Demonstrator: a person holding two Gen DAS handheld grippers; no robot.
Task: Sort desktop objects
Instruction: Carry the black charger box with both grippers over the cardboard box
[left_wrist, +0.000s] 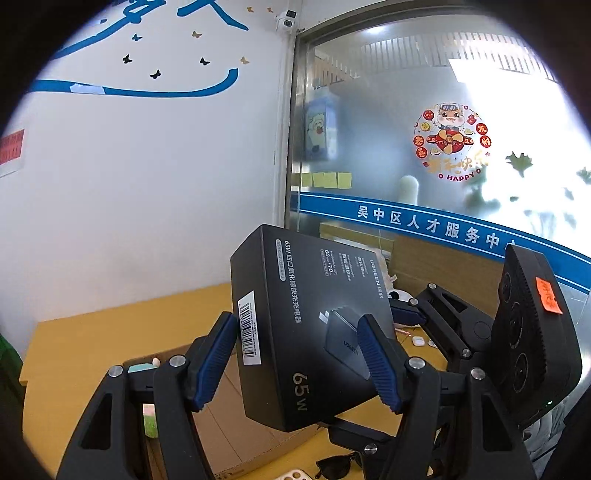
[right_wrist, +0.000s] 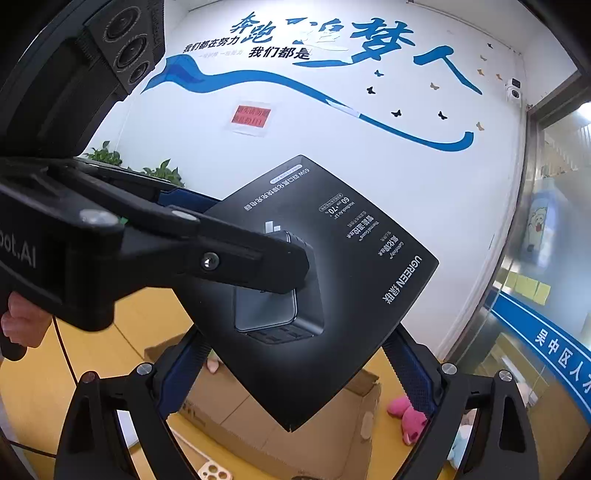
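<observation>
We find the left tool (left_wrist: 303, 354) clamped on the UGREEN charger box (left_wrist: 314, 317), held aloft over the cardboard box (right_wrist: 295, 432). The right tool (right_wrist: 295, 373) brackets its lower corner; whether it grips, we cannot tell. Only one tool should release, and only once the other's hold is firm.

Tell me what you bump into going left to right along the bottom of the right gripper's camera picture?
White phone case → cardboard box → pink plush toy.
</observation>
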